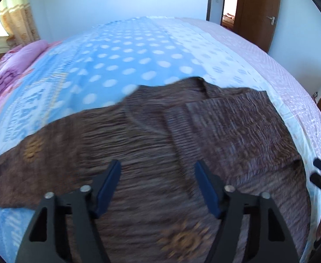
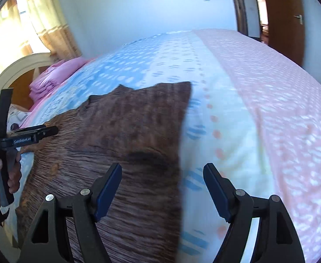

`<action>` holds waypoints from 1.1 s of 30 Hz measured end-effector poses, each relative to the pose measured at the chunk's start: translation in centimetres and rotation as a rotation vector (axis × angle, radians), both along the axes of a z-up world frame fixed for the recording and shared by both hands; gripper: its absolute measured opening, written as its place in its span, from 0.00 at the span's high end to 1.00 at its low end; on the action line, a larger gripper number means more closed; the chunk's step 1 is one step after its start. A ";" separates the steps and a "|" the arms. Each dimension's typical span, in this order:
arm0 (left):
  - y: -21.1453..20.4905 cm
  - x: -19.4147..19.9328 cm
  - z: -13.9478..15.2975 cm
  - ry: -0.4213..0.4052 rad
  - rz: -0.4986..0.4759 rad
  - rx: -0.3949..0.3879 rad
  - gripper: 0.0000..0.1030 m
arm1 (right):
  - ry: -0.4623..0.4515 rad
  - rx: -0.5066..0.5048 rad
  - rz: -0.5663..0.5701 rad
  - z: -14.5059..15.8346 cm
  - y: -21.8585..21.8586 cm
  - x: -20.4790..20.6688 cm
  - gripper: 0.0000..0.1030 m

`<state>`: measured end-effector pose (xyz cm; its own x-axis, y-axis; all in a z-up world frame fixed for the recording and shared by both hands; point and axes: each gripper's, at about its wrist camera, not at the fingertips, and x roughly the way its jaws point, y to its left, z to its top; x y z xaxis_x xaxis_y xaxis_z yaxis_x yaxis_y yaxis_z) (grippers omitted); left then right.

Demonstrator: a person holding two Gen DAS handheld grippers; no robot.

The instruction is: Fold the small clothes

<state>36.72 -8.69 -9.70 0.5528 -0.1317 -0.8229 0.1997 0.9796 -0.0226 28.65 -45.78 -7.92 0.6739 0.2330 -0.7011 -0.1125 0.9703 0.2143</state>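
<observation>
Mid-fold, by my reading: brown garment (image 1: 151, 135) lies across lower centre on the bedspread (image 1: 121, 65), right sleeve folded in — left gripper (image 1: 157, 175) and right gripper (image 2: 162, 177) both gape empty — next, pinch the left sleeve.

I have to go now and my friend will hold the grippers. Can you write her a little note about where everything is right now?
Left gripper: open, holding nothing, over the middle of the brown top.
Right gripper: open, holding nothing, over the top's right edge.
The top lies on the bed. Its right side looks folded in already; the left sleeve is spread out flat.
Left to do: fold in the left sleeve, then fold the body smaller.
</observation>
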 end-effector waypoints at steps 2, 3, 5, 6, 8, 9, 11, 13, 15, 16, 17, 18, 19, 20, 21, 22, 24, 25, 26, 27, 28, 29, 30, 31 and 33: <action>-1.3 1.1 -1.0 0.041 -0.002 -0.016 0.35 | -0.007 0.016 -0.020 -0.6 -0.9 -0.3 0.25; -1.8 1.4 -1.6 0.057 0.000 -0.015 0.35 | -0.010 0.019 -0.029 -0.9 -1.4 -0.4 0.25; -2.7 2.1 -2.8 0.081 0.012 -0.016 0.43 | -0.007 0.030 -0.036 -1.5 -1.7 -0.3 0.25; -2.9 2.3 -3.0 0.080 0.012 -0.034 0.55 | -0.001 0.035 -0.035 -1.7 -1.5 -0.2 0.25; -3.1 2.1 -2.6 0.051 -0.008 -0.088 0.85 | -0.003 0.029 -0.034 -1.9 -1.5 -0.2 0.25; -3.4 2.0 -2.4 0.045 -0.012 -0.086 0.85 | -0.007 0.026 -0.030 -1.8 -1.5 -0.3 0.25; -3.9 1.6 -1.9 0.020 -0.034 -0.076 0.86 | -0.013 0.009 -0.011 -1.8 -0.9 -0.4 0.25; -4.3 1.3 -1.7 0.006 -0.053 -0.068 0.86 | -0.014 -0.012 0.008 -1.8 -0.2 -0.4 0.24; -4.5 1.4 -1.7 0.008 -0.052 -0.074 0.86 | -0.017 -0.039 0.008 -1.5 0.5 0.2 0.24; -4.6 1.5 -1.9 0.011 -0.045 -0.079 0.86 | -0.020 -0.065 0.010 -1.1 1.1 0.9 0.24; -4.7 1.7 -2.0 0.015 -0.039 -0.083 0.86 | -0.005 -0.101 0.020 -1.1 1.7 1.7 0.23; -4.8 1.8 -2.0 0.019 -0.036 -0.087 0.86 | 0.020 -0.153 0.025 -1.1 2.5 2.8 0.23; -4.9 1.8 -2.0 0.018 -0.030 -0.085 0.86 | 0.014 -0.205 -0.004 -1.0 2.8 3.7 0.23; -5.0 1.7 -1.9 0.014 -0.027 -0.084 0.86 | 0.011 -0.238 -0.052 -1.0 2.6 4.4 0.23; -4.9 1.7 -1.8 0.012 -0.025 -0.088 0.86 | 0.016 -0.242 -0.113 -0.9 1.8 5.1 0.23; -4.8 1.8 -1.6 0.014 -0.021 -0.101 0.86 | 0.037 -0.215 -0.168 -0.9 0.6 5.7 0.23; -4.6 2.1 -1.6 0.019 -0.021 -0.126 0.86 | 0.071 -0.180 -0.221 -1.1 -1.2 5.8 0.23; -4.6 2.2 -1.8 0.024 -0.023 -0.131 0.86 | 0.075 -0.182 -0.232 -1.4 -1.9 5.5 0.23; -4.8 2.4 -2.1 0.032 -0.027 -0.128 0.86 | 0.082 -0.179 -0.228 -1.6 -2.2 5.2 0.23; -4.9 2.5 -2.4 0.038 -0.029 -0.118 0.86 | 0.091 -0.161 -0.217 -1.9 -2.4 4.8 0.23; -5.0 2.3 -2.6 0.036 -0.032 -0.106 0.86 | 0.094 -0.149 -0.208 -2.1 -2.4 4.2 0.23; -5.1 2.1 -2.6 0.026 -0.037 -0.103 0.86 | 0.092 -0.152 -0.202 -2.0 -2.3 3.9 0.23; -5.0 1.9 -2.5 0.018 -0.042 -0.098 0.86 | 0.092 -0.155 -0.190 -1.6 -2.0 3.5 0.23; -4.8 1.7 -2.3 0.013 -0.047 -0.104 0.86 | 0.084 -0.165 -0.189 -1.1 -1.6 3.2 0.23; -4.3 1.4 -1.7 -0.002 -0.043 -0.108 0.79 | 0.001 -0.186 -0.198 0.5 -0.8 2.5 0.23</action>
<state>38.14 -12.97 -11.38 0.5464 -0.2430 -0.8015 0.2412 0.9621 -0.1272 31.12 -46.58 -7.41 0.6926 -0.0364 -0.7205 0.0839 0.9960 0.0304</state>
